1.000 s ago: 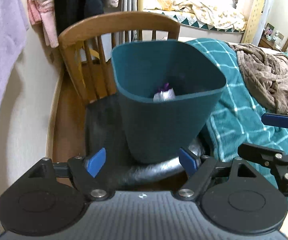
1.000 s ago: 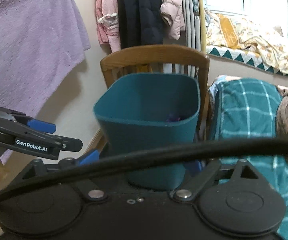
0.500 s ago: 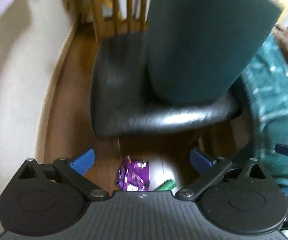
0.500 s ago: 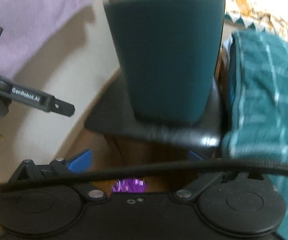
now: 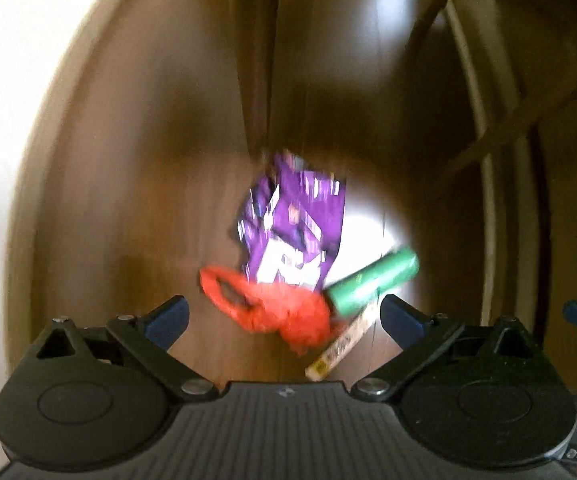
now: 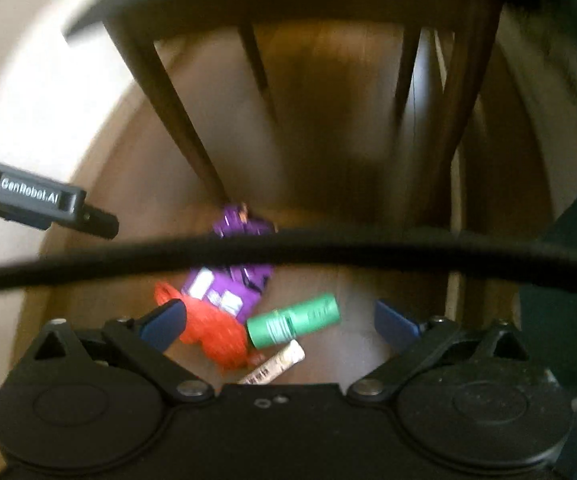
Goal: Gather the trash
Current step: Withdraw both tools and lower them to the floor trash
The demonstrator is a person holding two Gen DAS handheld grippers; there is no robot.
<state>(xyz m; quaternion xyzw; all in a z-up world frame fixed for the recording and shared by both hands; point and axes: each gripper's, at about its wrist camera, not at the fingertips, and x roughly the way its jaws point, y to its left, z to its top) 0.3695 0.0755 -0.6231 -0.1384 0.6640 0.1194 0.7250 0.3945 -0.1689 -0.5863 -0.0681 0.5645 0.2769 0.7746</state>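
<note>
Under the chair on the wooden floor (image 5: 136, 184), four pieces of trash cluster: one purple wrapper (image 5: 294, 236), one red crumpled bag (image 5: 276, 308), one green tube (image 5: 372, 280), and one pale stick-like packet (image 5: 342, 346), blurred. Wrapper and bag look light and limp, best pinched at an edge; the tube seems stiff, taken across its middle. Left tool (image 5: 284, 316) hangs released and empty above them; right tool (image 6: 280, 316), also empty, is closing slightly.

Brown wood floor (image 5: 136, 208) carries trash cluster, lower centre of frame: purple wrapper (image 5: 292, 232), red net bag (image 5: 276, 308), green tube (image 5: 372, 280), beige stick pack (image 5: 344, 344), touching.
</note>
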